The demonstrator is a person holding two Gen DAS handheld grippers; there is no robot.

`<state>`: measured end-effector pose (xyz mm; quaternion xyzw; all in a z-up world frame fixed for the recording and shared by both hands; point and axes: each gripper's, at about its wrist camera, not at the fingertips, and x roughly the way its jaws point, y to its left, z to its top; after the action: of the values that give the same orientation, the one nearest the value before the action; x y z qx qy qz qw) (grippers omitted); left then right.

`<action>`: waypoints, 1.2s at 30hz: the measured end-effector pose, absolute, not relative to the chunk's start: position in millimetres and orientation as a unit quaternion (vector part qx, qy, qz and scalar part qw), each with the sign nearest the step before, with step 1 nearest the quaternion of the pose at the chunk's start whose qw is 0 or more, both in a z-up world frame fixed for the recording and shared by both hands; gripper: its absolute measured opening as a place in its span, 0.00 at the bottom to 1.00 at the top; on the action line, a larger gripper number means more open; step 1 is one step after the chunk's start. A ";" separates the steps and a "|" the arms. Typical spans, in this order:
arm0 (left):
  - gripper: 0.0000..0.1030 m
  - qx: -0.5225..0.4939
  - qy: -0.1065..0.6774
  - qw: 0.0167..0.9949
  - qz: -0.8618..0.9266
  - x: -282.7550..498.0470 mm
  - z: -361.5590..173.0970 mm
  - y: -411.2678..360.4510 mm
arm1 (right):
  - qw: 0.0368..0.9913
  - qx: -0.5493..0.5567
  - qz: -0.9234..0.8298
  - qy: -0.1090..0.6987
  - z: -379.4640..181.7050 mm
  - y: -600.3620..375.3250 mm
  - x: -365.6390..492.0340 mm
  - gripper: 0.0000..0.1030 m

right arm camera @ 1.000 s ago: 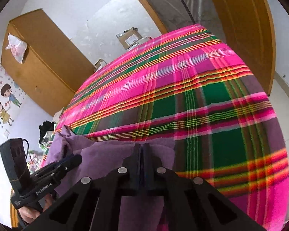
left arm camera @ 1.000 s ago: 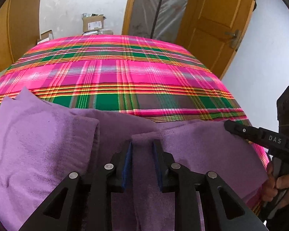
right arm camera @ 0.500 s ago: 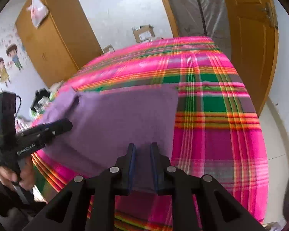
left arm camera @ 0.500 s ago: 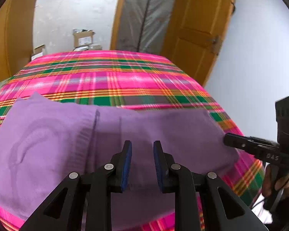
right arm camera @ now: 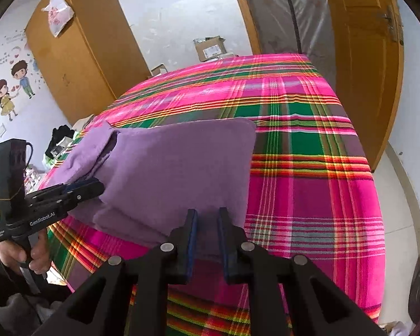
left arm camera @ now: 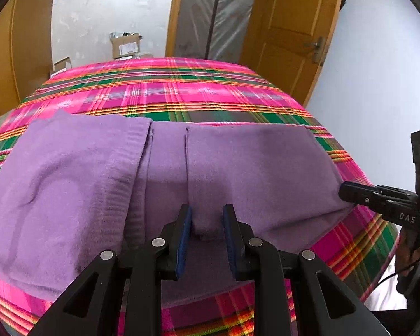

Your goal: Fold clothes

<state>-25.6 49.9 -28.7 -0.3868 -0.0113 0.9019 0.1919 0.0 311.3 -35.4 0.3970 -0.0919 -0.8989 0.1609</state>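
A purple garment lies folded flat on the pink and green plaid bedsheet, near the bed's front edge. My left gripper hovers over the garment's near middle. It is open, and a small pucker of cloth sits between the pads without being pinched. In the right wrist view the garment is a neat rectangle, and my right gripper stands open over its near right corner. The left gripper shows at the garment's left end. The right gripper touches the garment's right edge.
Cardboard boxes stand beyond the bed's far end. A wooden door is at the right and a wardrobe at the left. The far half of the bedsheet is bare. A hand holds the left gripper's handle.
Both grippers drew back toward the bed's near edge. The right gripper went from shut on the cloth to open. The garment now lies flat, and more of it shows.
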 end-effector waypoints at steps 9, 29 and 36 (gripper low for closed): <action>0.23 -0.387 -0.003 0.189 0.902 -26.4 -32.1 52.2 | 0.173 0.386 -0.903 -0.075 -30.3 308.7 6.8 0.14; 0.24 -0.373 0.017 0.178 0.910 -80.0 0.6 76.6 | 0.118 0.380 -0.912 -0.101 -6.2 306.6 -76.7 0.17; 0.23 -0.403 0.009 0.162 0.900 -104.7 -20.0 77.6 | 0.118 0.407 -0.901 -0.090 -21.5 298.5 -100.6 0.11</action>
<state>-104.7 77.6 -20.0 -0.4034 0.0089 0.9005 0.1622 -100.6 298.5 -21.5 0.4070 -0.0896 -0.9014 0.1176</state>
